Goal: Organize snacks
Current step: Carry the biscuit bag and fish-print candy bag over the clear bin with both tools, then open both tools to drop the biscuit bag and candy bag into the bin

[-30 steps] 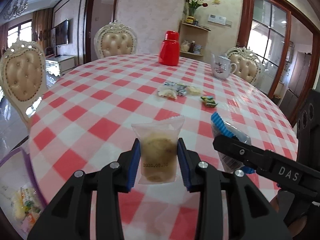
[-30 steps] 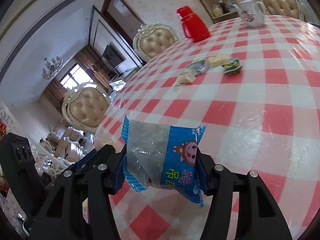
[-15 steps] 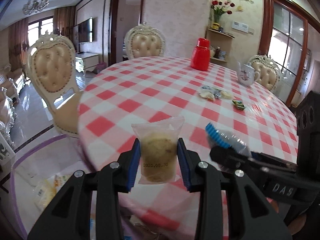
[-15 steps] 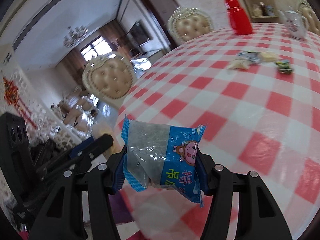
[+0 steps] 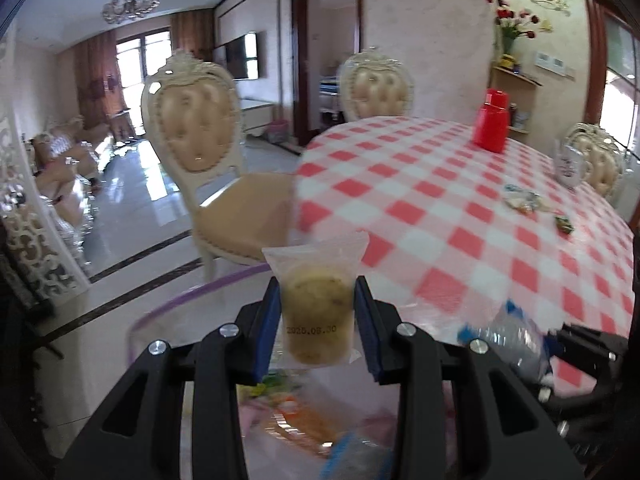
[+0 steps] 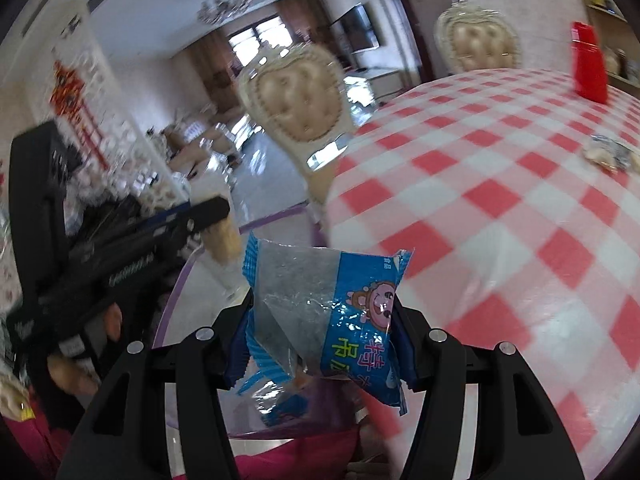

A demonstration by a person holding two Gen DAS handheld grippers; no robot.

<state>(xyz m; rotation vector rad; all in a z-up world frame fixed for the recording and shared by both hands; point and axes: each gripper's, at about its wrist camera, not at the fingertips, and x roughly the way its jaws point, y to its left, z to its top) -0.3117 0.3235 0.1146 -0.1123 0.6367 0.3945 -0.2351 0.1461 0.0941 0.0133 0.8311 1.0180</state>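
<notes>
Carrying two snacks at once here: the left gripper [image 5: 318,320] is clamped on a clear pastry packet [image 5: 316,304], the right gripper [image 6: 320,340] squeezes a blue cartoon-print packet [image 6: 340,320]. Both hang off the table edge [image 5: 440,280], above a clear purple-rimmed bin [image 5: 160,312] with snacks already inside. Looks like the drop-off step; next up, centre over the bin and let go. A few packets [image 5: 524,202] are left on the table.

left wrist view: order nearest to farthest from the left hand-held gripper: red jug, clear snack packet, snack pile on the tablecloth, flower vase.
1. Clear snack packet: clamped in the left hand-held gripper.
2. Snack pile: right, mid-table.
3. Red jug: right, at the table's far edge.
4. Flower vase: upper right, on the shelf behind the table.
</notes>
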